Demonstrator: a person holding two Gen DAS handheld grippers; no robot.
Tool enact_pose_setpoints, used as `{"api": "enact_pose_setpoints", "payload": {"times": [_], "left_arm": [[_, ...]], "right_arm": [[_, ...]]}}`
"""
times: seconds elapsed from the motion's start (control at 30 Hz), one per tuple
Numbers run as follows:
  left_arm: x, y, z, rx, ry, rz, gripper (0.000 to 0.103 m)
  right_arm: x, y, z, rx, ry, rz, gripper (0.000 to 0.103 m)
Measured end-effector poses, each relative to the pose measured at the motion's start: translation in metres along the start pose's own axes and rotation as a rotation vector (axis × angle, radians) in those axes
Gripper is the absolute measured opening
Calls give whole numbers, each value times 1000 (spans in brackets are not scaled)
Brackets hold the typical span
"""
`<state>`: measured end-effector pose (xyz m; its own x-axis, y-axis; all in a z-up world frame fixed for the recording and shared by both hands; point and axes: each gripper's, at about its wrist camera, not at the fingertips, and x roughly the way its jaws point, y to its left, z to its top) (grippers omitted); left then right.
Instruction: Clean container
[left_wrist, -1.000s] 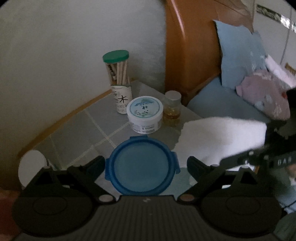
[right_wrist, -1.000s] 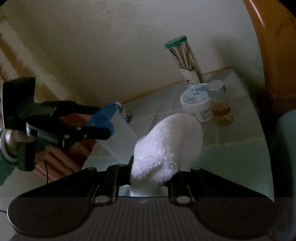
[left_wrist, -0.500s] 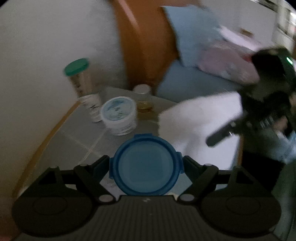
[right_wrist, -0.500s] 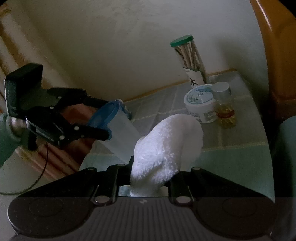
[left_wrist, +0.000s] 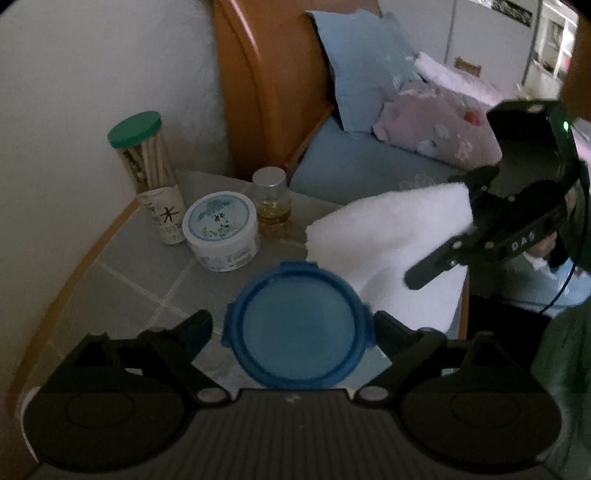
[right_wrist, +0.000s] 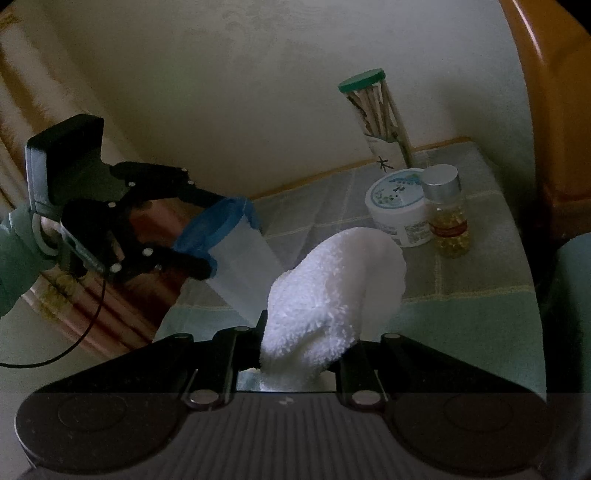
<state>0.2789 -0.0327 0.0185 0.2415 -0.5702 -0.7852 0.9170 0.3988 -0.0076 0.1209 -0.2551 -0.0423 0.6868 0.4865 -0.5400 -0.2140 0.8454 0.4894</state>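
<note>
Left gripper (right_wrist: 207, 236) is opening around the tilted container (right_wrist: 236, 254); right gripper (right_wrist: 299, 354), clamping the cloth (right_wrist: 332, 288), is sitting just beside its wall.

Green-lidded stick jar (left_wrist: 147, 177), white cream tub (left_wrist: 221, 230), small amber bottle (left_wrist: 271, 201) clustered on tiled tabletop (left_wrist: 122, 280); pillows (left_wrist: 369, 66) beyond

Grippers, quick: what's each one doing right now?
Left gripper: jaws opening, blue-lidded container between them.
Right gripper: shut on the white cloth.
</note>
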Motion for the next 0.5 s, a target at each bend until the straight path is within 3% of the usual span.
{"api": "enact_pose_setpoints", "payload": {"times": [0.1,0.23,0.33,0.5], "left_arm": [[-14,1,-1,-76,-60,7,95],[-30,3,-1,-152,-108,109,96],[-32,9,-2,-206,-98,181,96],[-22,16,-7,-243,-41,239,96]], "right_arm": [[0,-1,-2,-6,-4,6,19],[-1,0,-2,-23,-11,19,19],[-4,7,4,-58,-29,33,19],[-7,21,21,-109,-79,68,19]]}}
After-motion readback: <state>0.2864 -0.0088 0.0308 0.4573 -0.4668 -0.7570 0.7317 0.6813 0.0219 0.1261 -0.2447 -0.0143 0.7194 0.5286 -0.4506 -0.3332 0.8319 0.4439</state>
